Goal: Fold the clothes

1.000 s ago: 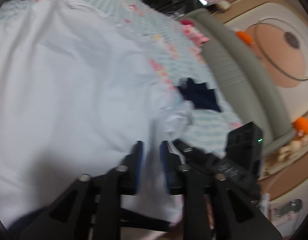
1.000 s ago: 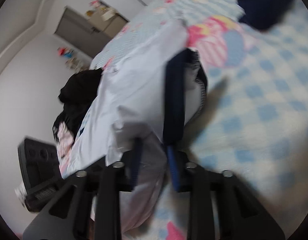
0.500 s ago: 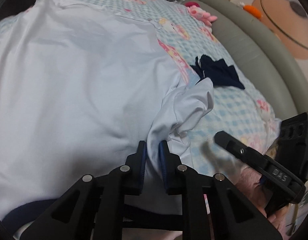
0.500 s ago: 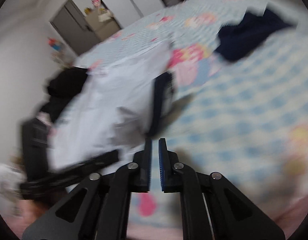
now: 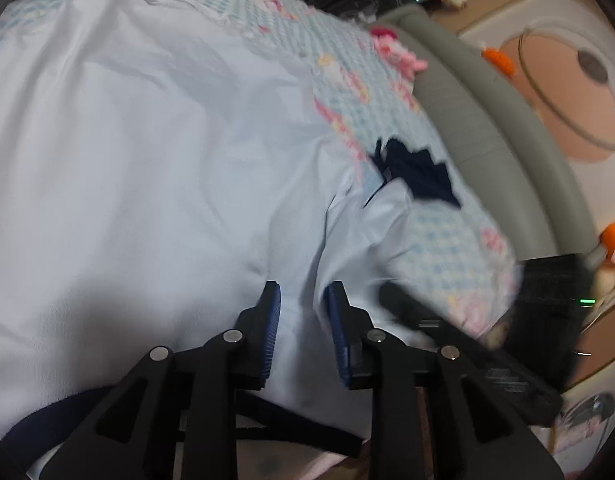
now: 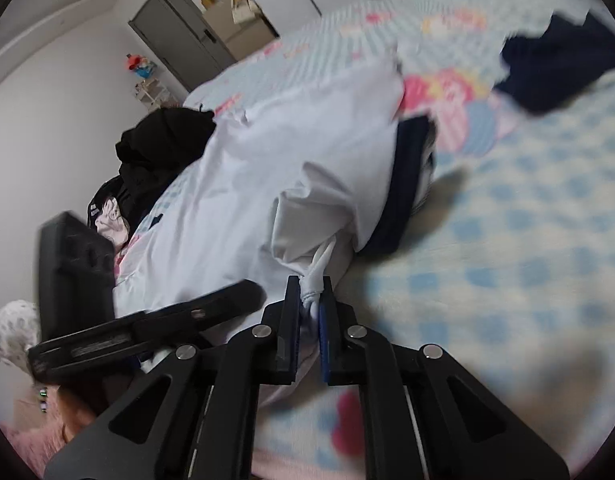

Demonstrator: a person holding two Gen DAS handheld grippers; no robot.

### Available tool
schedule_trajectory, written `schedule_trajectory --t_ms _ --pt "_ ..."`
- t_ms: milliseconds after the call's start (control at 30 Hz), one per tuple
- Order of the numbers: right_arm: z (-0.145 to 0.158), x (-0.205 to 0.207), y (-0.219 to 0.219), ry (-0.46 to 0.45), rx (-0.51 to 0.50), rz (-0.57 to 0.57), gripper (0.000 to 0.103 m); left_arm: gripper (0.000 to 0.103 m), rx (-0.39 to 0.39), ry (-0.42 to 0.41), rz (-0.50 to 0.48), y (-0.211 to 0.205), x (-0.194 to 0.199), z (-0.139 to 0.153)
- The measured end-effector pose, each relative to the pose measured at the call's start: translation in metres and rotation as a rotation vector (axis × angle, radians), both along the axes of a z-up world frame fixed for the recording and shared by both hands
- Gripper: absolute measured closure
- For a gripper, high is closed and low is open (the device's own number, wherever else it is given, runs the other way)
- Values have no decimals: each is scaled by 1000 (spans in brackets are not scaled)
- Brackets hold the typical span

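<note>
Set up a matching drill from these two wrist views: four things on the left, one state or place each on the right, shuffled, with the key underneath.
Things
1. left gripper
2. right gripper
3. small dark navy garment
4. heap of black clothes

States or places
A. piled at the far side of the bed, beyond the white shirt
B. pinching a bunched bit of the white cotton shirt
C. open, blue pads apart over white fabric
D. lying on the blue checked bedsheet near the grey padded bed edge

Pairs: 1-C, 2-B, 3-D, 4-A

Right gripper (image 6: 310,300) pinched on bunched white shirt (image 6: 267,184) over checked bedsheet (image 6: 507,240), black clothes (image 6: 163,140) behind.
</note>
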State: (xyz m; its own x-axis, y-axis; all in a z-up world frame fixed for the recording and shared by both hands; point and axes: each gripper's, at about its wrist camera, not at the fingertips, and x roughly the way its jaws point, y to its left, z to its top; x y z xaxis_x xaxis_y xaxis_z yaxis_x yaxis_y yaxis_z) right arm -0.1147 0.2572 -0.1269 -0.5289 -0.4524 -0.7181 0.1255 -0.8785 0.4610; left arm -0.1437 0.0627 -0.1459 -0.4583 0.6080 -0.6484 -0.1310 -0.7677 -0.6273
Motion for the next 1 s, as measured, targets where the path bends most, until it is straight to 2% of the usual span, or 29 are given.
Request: schedule_trajectory --t_ms 100,267,367,400,500,600,633,667,700,800,867,1000 --pt "4 16 3 4 62 -33 98 77 -55 14 -19 9 1 -2" --pt "11 43 8 11 167 -88 98 77 -73 -4 -49 12 4 -4" --pt "15 59 11 15 229 -120 96 77 -150 23 -102 19 13 1" --pt "16 64 12 17 250 -131 92 76 -160 39 -123 20 17 3" --pt "25 76 28 76 203 -183 87 75 -160 80 -202 28 32 11" --pt "35 79 39 152 118 -197 80 75 -255 71 -254 44 40 9" --pt "33 76 35 150 106 -177 79 75 -312 41 -263 50 40 3" --pt "30 72 31 133 101 -151 78 75 -338 24 -262 52 42 0" --pt "25 68 27 107 107 -128 78 75 -345 16 -255 53 44 -1" --pt "3 56 19 -20 235 -127 75 75 -331 13 -266 49 49 4" --pt "8 59 28 0 202 -166 73 75 -310 23 -270 45 53 10" --pt "17 67 47 39 137 -242 70 75 -218 108 -238 42 51 30"
